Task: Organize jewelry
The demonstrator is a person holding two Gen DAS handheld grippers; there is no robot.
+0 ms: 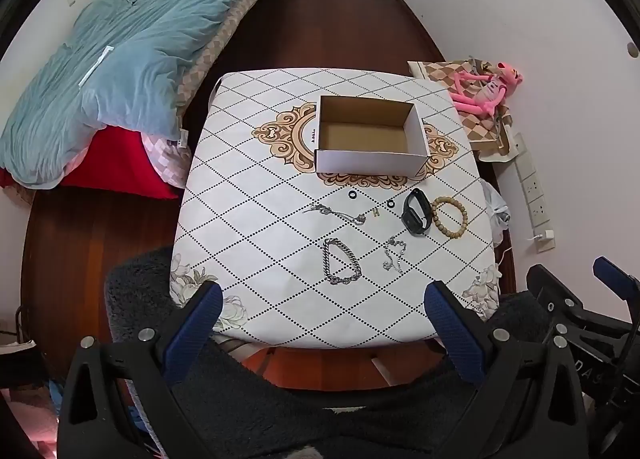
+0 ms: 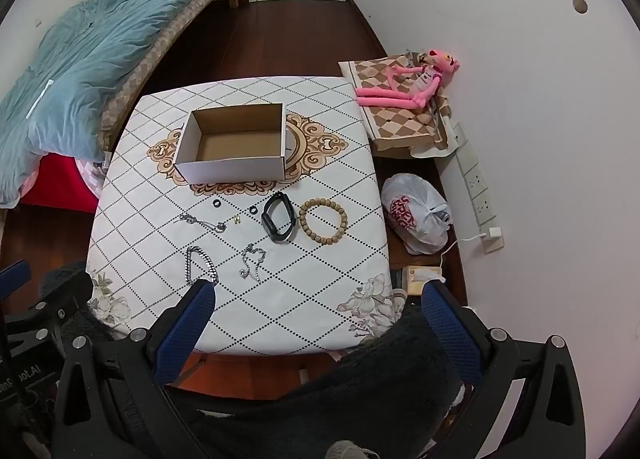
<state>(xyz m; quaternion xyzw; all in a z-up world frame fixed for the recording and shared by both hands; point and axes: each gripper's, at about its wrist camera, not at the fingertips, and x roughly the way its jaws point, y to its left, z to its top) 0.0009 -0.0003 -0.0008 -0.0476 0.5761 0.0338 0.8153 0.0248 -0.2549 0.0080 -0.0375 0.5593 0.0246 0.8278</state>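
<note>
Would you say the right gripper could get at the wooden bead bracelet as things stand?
Probably yes. The right gripper is open and holds nothing, and the wooden bead bracelet lies flat on the tablecloth ahead of it. Only the black smartwatch lies close beside it; nothing covers it.

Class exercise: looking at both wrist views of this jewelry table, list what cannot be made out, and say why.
1. Small gold piece: too small in both views to tell what it is.
2. Thick silver chain bracelet: right wrist view, near end hidden behind the right gripper finger.
3. Open cardboard box: near wall hides part of its floor in both views.
4. Left gripper: mostly cut off by the right wrist view's left edge.
</note>
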